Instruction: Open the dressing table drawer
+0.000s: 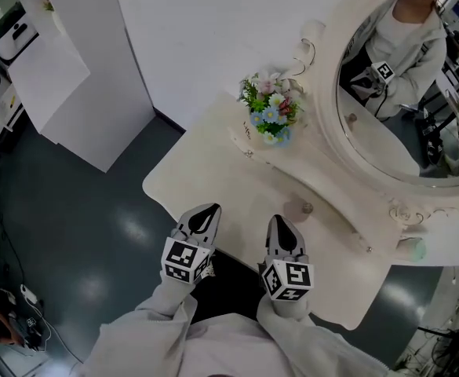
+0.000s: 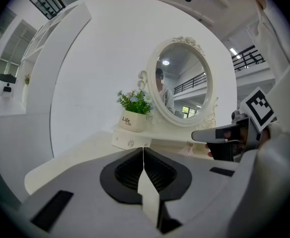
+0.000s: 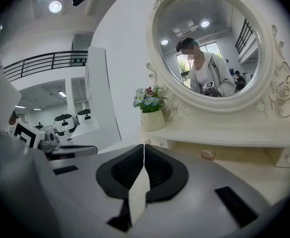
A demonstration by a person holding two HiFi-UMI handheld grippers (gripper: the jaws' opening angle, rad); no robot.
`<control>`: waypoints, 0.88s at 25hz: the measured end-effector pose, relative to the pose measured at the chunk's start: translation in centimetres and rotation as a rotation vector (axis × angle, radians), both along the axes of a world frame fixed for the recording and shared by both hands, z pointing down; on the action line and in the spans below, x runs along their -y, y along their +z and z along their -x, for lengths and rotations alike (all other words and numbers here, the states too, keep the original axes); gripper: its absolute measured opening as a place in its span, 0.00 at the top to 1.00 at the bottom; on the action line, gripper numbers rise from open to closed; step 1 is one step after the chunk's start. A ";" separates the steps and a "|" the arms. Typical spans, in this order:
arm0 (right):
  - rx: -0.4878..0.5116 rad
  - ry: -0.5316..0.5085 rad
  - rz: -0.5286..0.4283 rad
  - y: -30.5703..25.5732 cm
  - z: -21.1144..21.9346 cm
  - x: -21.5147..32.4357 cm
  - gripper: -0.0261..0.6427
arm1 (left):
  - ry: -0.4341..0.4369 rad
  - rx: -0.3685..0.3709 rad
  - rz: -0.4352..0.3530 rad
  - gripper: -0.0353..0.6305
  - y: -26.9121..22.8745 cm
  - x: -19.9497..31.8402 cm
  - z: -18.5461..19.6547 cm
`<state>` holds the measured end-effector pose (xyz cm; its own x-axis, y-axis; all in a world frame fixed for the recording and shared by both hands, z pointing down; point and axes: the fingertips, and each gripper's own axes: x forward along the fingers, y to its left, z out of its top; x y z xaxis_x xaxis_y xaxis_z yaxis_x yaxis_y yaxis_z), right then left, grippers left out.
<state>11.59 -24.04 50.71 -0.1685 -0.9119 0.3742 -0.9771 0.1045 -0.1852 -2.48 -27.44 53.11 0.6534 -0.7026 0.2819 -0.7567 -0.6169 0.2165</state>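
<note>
- A person in pale grey sleeves (image 1: 166, 309) holds the left gripper (image 1: 207, 210) and the right gripper (image 1: 281, 221) side by side at the near edge of a cream dressing table (image 1: 205, 179). Both point forward at it and tilt slightly down.
- Each gripper's own view shows its jaws pressed together, clenched on nothing.
- The drawer (image 3: 234, 155) sits closed beneath the shelf under the oval mirror (image 3: 211, 38). Its front faces the person and its long axis runs sideways along the table. Its round knob (image 3: 207, 153) points out toward the grippers, ahead of the right one and well apart from both.
- A white flower pot (image 2: 133, 120) of blue and pink blooms stands on the shelf's left end and reads "Life Life".
- The mirror reflects the person holding a gripper with a square-marker cube.
</note>
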 end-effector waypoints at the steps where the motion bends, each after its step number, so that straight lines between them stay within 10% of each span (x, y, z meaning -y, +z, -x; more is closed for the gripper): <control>1: -0.001 0.004 0.005 0.2 -0.2 0.3 0.91 | 0.007 0.008 0.002 0.92 0.2 0.5 -0.3; 22: 0.000 0.027 0.079 2.7 -1.4 2.4 0.91 | 0.083 0.169 0.019 0.74 5.8 12.8 -7.5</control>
